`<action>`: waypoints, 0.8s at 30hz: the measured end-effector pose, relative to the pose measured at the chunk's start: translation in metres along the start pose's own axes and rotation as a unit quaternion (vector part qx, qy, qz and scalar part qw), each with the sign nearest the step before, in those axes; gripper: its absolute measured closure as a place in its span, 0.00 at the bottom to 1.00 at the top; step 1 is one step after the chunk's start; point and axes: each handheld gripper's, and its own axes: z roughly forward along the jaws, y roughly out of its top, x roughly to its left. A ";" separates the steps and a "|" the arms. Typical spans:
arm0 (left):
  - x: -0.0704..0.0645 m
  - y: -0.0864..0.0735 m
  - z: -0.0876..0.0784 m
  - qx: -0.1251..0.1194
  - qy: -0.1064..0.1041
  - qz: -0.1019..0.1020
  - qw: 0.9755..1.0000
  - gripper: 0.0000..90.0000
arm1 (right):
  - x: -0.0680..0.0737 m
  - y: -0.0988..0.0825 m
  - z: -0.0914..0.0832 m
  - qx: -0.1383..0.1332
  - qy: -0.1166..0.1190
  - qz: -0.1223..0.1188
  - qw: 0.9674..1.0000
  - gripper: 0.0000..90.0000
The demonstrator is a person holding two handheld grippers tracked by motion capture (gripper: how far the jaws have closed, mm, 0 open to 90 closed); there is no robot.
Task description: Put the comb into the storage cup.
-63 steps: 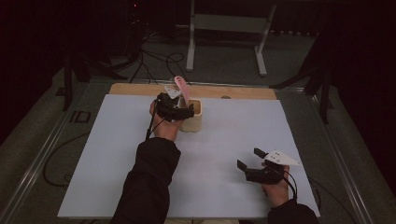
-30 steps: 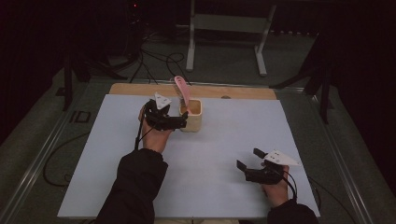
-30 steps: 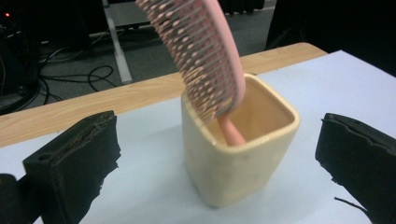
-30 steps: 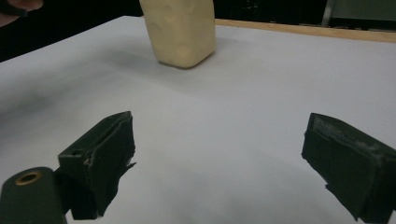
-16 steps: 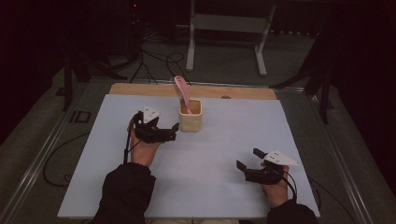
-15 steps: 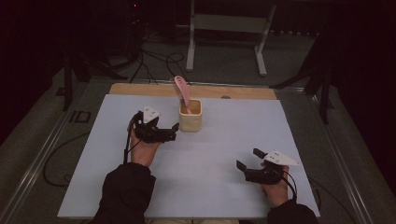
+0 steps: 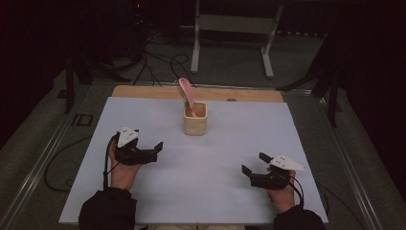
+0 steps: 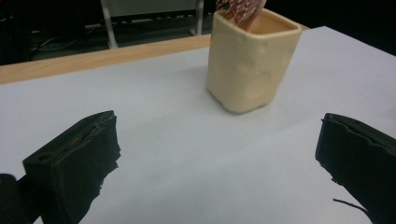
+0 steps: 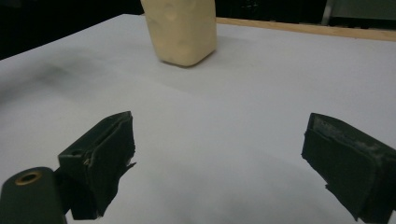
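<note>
Left gripper (image 7: 154,149) low over white table (image 7: 215,163), jaws wide apart, empty. Right gripper (image 7: 256,164) near front right, likewise wide, empty. Beige cup (image 7: 195,120) upright near far edge, well apart from both; pink spatula (image 7: 187,94) leaning inside.

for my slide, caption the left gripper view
Open left gripper faces a cream cup holding a pink spatula.

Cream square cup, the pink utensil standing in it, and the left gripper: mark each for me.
Cream square cup (image 7: 195,125): high view, front wall.
Pink utensil (image 7: 186,94): high view, upper part above the rim.
Left gripper (image 7: 155,151): high view, midway between its open fingertips.
</note>
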 end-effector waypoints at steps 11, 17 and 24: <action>0.013 -0.030 -0.029 0.004 0.003 0.005 1.000 0.00 | -0.001 0.001 -0.003 -0.005 -0.006 0.003 1.000 0.10; 0.015 -0.049 -0.039 0.010 -0.003 0.008 1.000 0.00 | -0.002 0.002 -0.006 -0.011 -0.008 0.008 1.000 0.10; 0.014 -0.062 -0.051 -0.002 -0.002 0.020 1.000 0.00 | -0.001 0.004 -0.012 -0.024 -0.013 0.011 1.000 0.10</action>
